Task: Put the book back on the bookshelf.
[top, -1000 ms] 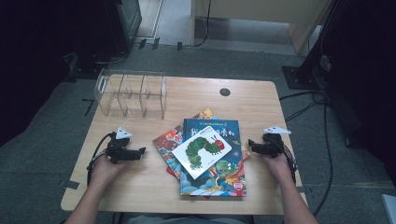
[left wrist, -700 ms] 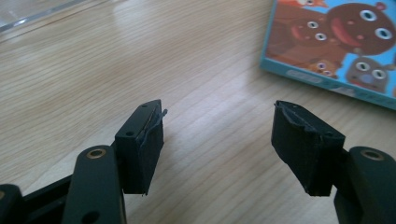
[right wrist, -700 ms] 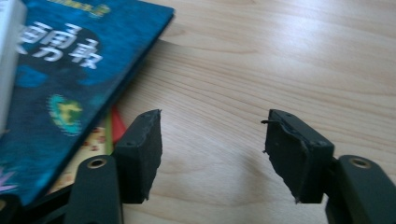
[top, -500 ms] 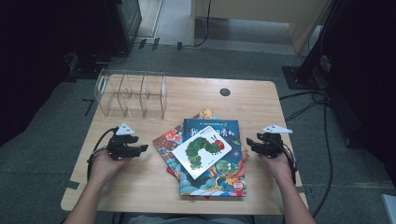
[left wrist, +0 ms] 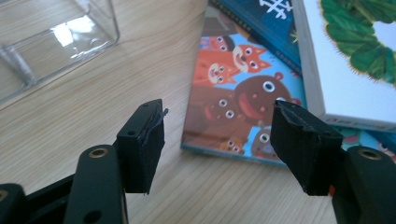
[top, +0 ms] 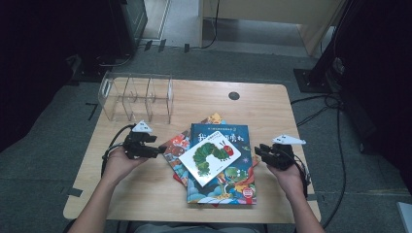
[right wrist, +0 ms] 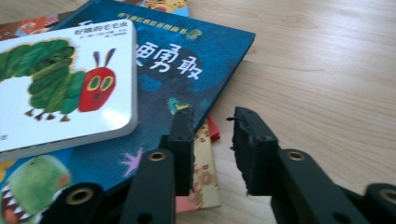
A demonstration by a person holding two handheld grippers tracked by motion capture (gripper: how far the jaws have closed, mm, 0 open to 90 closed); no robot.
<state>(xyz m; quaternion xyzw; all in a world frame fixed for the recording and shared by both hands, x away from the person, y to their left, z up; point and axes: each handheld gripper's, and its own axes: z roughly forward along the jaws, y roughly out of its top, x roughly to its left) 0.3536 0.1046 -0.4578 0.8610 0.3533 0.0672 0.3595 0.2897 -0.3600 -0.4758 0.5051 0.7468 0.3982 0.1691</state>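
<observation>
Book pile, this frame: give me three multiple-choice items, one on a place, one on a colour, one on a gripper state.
1. Where does the white caterpillar book lie?
A. on top of the blue book
B. inside the clear organizer
C. on the floor

2. What colour is the caterpillar's head?
A. yellow
B. red
C. purple

3. How is the left hand-held gripper?
A. shut on a book
B. shut on the organizer
C. open, nothing between its jaws

Answers:
1 A, the high view shows it tilted across the blue cover.
2 B, the right gripper view shows a red head on a green body.
3 C, the left gripper view shows its jaws wide apart above bare table and the corner of the animal book; they have just been opening.
</observation>
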